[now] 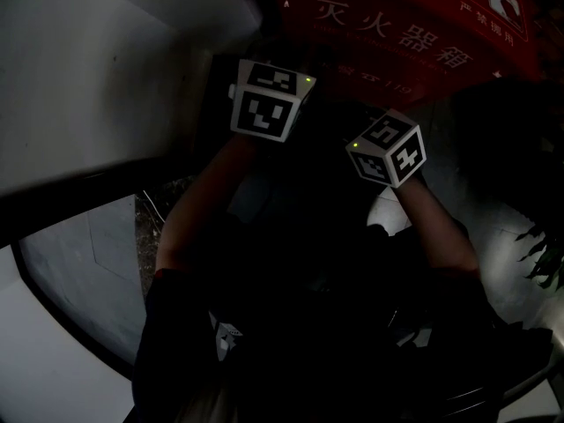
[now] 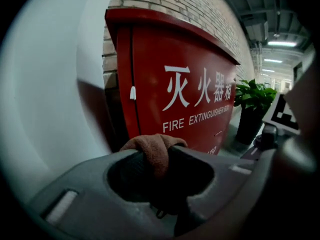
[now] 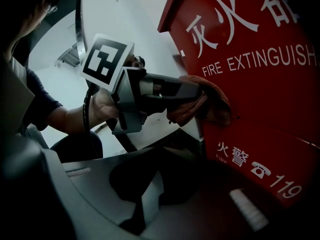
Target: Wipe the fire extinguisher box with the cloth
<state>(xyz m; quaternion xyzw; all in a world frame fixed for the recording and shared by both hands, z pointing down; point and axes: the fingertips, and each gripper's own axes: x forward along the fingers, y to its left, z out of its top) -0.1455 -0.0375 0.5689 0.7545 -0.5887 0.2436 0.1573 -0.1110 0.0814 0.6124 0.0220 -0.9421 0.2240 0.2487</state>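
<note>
The red fire extinguisher box (image 2: pixel 190 84) stands upright against a brick wall, with white lettering on its front. My left gripper (image 2: pixel 157 156) is shut on a brown cloth (image 2: pixel 155 148) bunched between its jaws. In the right gripper view the cloth (image 3: pixel 202 104) is pressed by the left gripper (image 3: pixel 192 95) against the box front (image 3: pixel 265 99) near its left edge. My right gripper (image 3: pixel 160 169) is low beside the box, its jaws together with nothing in them. The head view is dark: both marker cubes (image 1: pixel 264 100) (image 1: pixel 388 148) sit below the box (image 1: pixel 397 25).
A white rounded wall (image 2: pixel 50 84) rises just left of the box. A brick wall (image 2: pixel 170 1) is behind it. A potted plant (image 2: pixel 252 96) in a dark pot stands right of the box. The person's forearm (image 3: pixel 65 119) reaches in from the left.
</note>
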